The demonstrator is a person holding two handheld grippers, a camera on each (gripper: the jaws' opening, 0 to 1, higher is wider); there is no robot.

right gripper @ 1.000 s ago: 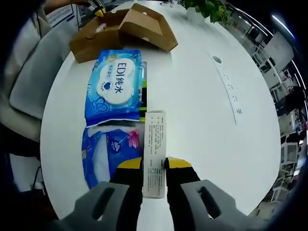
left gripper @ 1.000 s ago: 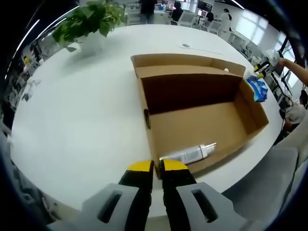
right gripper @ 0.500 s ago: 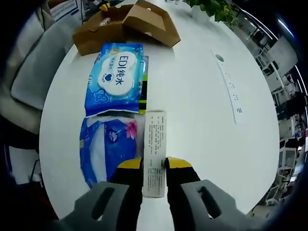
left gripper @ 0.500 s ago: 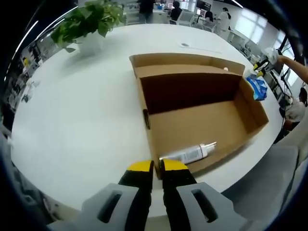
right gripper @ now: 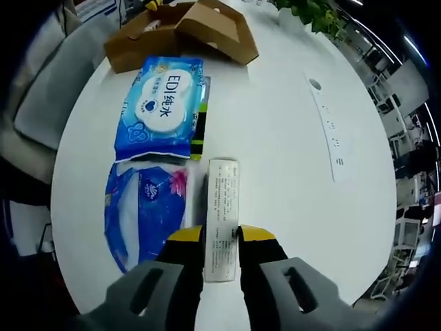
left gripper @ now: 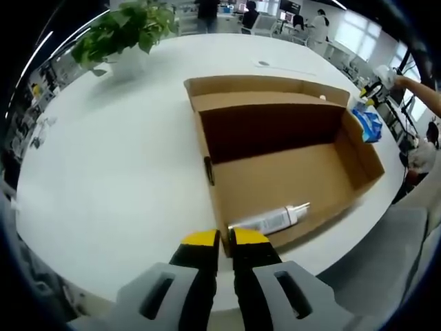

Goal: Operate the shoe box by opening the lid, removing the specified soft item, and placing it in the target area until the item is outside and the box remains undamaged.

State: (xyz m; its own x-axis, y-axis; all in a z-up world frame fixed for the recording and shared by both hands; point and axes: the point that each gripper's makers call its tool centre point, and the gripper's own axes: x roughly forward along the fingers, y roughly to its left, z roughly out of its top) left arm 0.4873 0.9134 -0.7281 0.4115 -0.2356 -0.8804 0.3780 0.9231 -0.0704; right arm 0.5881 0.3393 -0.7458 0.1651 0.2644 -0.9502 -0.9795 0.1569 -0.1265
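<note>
In the left gripper view, the left gripper [left gripper: 225,238] rises from the bottom centre of the frame. Its two yellow-tipped jaws stand almost together and pinch the near wall of the shoe box [left gripper: 282,176] between them. The box is open and of brown cardboard; it lies in the middle of the frame on the round white table [left gripper: 110,172]. Its lid [left gripper: 258,86] is folded back at the far side. Inside, on the box floor near the lower wall, lies a white tube [left gripper: 270,221] with a narrow nozzle. A green plant [left gripper: 127,27] stands on the table at the upper left. At the right edge of the frame, beyond the box, a blue pack [left gripper: 367,125] is seen, and above it a person's arm [left gripper: 422,93] reaches in.

In the right gripper view, the right gripper [right gripper: 221,234] comes up from the bottom centre. Its jaws are closed on the lower end of a narrow white printed carton [right gripper: 221,207] — this carton lies flat on the table [right gripper: 289,152]. Just to the left of it lies a soft blue pack with a pink flower [right gripper: 143,210]. Above that one, in the upper left part of the frame, lies a blue wet wipes pack [right gripper: 162,107], outside the box. The shoe box [right gripper: 182,31] is at the top of the frame, well apart from the gripper. A white power strip [right gripper: 329,131] lies on the table at the right.
</note>
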